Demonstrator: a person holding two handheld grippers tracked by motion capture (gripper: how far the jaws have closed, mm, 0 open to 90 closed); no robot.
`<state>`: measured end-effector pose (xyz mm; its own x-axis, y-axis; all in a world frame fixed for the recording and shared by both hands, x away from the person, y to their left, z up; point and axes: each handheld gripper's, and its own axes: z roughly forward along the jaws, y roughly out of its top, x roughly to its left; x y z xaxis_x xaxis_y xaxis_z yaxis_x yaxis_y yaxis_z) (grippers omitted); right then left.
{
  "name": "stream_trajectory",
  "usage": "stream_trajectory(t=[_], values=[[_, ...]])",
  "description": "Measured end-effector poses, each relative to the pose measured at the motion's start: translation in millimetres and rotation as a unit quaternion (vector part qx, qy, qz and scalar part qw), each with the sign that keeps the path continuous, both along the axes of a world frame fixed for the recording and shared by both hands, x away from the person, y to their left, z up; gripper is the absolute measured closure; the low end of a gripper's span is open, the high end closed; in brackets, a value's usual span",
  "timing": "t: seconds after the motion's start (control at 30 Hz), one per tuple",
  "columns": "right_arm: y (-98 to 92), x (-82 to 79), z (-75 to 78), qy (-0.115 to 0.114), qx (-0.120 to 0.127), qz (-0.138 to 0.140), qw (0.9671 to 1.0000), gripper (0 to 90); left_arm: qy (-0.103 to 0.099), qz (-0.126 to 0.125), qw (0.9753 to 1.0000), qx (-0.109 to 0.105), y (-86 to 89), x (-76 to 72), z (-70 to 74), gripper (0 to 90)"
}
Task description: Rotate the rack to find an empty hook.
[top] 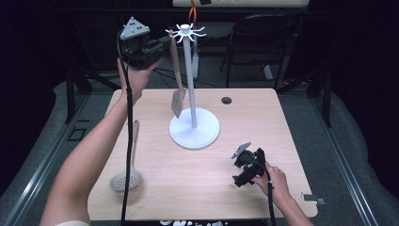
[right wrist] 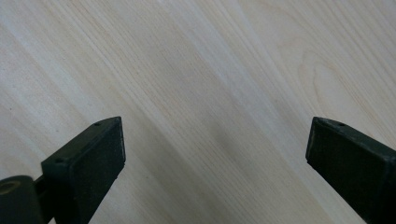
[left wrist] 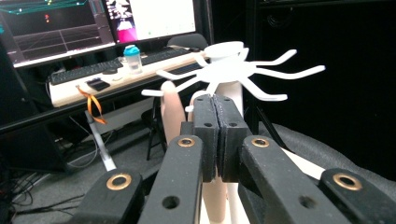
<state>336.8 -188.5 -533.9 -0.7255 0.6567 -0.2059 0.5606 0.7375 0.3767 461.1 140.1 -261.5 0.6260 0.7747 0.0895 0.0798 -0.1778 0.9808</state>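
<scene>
A white hook rack (top: pixel 193 70) stands on a round base mid-table. Its spider-like hooks (left wrist: pixel 233 70) are just beyond my left gripper (left wrist: pixel 217 100). A wooden spatula (top: pixel 178 89) hangs blade-down beside the pole, and its rounded handle top (left wrist: pixel 170 109) shows just left of my jaws. The left gripper (top: pixel 163 44) is held high at the rack's top, with its jaws pressed together and nothing visibly between them. A wooden-handled slotted spoon (top: pixel 127 178) lies at the table's front left. My right gripper (top: pixel 241 167) hovers open over bare wood (right wrist: pixel 215 93) at the front right.
The light wooden table (top: pixel 263 122) has a cable hole (top: pixel 226 100) at the back right. A chair (top: pixel 263 37) stands behind the table. A desk with monitors and a keyboard (left wrist: pixel 93 70) stands beyond the rack. Cables trail from both grippers.
</scene>
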Motion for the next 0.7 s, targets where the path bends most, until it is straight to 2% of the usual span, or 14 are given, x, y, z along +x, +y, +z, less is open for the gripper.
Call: stream_trajectory(t=[0.17, 0.23, 0.27, 0.43, 0.47, 0.5, 0.6, 0.7], values=[[-0.1, 0.1, -0.3, 0.000, 0.001, 0.000, 1.0000, 4.3, 0.002, -0.001, 1.0000, -0.001, 1.4, 2.3, -0.8, 88.6], [-0.5, 0.7, 1.5, 0.002, -0.012, 0.003, 0.9999, 4.3, 0.002, -0.001, 1.0000, 0.000, 1.7, 2.2, -0.6, 88.6], [-0.4, 0.3, -0.4, 0.001, 0.003, 0.001, 1.0000, 4.2, 0.003, -0.002, 1.0000, -0.004, 2.3, 2.1, -1.1, 88.5], [-0.4, -0.4, 2.2, 0.000, -0.002, 0.004, 1.0000, 4.1, 0.004, -0.010, 0.9999, -0.013, 6.8, -4.3, -3.2, 84.3], [-0.5, -0.6, 0.7, -0.002, 0.007, 0.002, 1.0000, 4.0, 0.003, -0.011, 0.9998, -0.014, 7.7, -6.0, -4.1, 83.0], [-0.8, 0.0, 2.0, 0.000, -0.002, 0.005, 1.0000, 4.0, 0.004, -0.011, 0.9998, -0.013, 8.2, -7.9, -5.0, 80.6], [-0.5, -0.5, 0.9, -0.002, 0.004, 0.002, 1.0000, 4.0, 0.006, -0.013, 0.9998, -0.013, 9.6, -11.2, -7.9, 71.7], [0.6, -0.5, 2.1, 0.001, -0.005, 0.007, 1.0000, 4.1, 0.019, -0.004, 0.9998, -0.004, 12.6, -15.9, -15.2, 59.8]])
